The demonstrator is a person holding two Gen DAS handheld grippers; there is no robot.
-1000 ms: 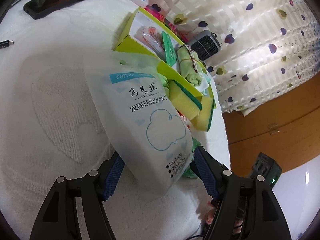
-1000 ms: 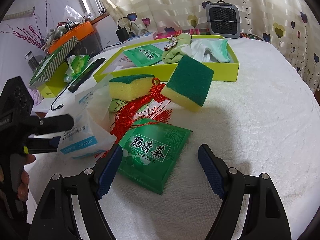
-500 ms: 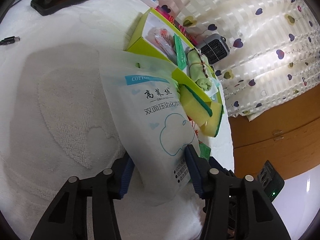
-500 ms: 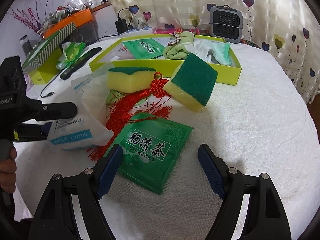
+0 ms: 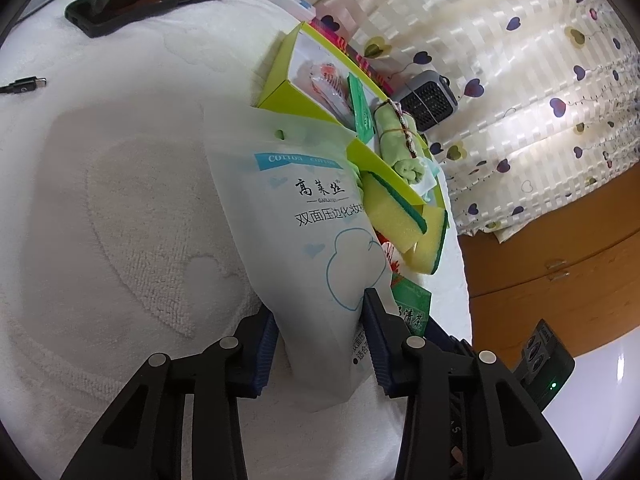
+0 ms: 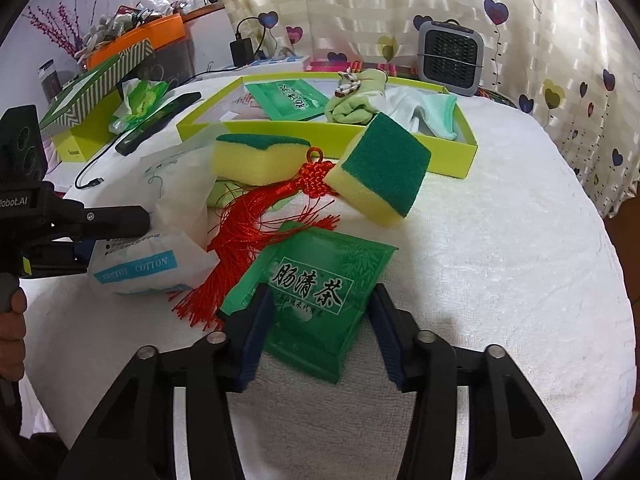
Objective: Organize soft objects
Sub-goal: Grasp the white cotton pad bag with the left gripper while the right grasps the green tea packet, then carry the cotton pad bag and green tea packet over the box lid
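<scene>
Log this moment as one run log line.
left gripper: shut on cotton pad bag | right gripper: closing around green tea packet | tray: partly filled

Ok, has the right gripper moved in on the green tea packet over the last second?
Yes. The right gripper has advanced toward the yellow-green box and narrowed; its fingers now flank the green tea packet, apparently not yet clamped.

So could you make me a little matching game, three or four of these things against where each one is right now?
Things:
1. cotton pad bag
2. green tea packet
3. rolled green cloth
4. red tassel

Places:
A. inside the yellow-green box
B. between the left gripper's fingers
C. on the towel, beside the sponges
D. between the right gripper's fingers

Pairs: 1-B, 2-D, 3-A, 4-C
</scene>
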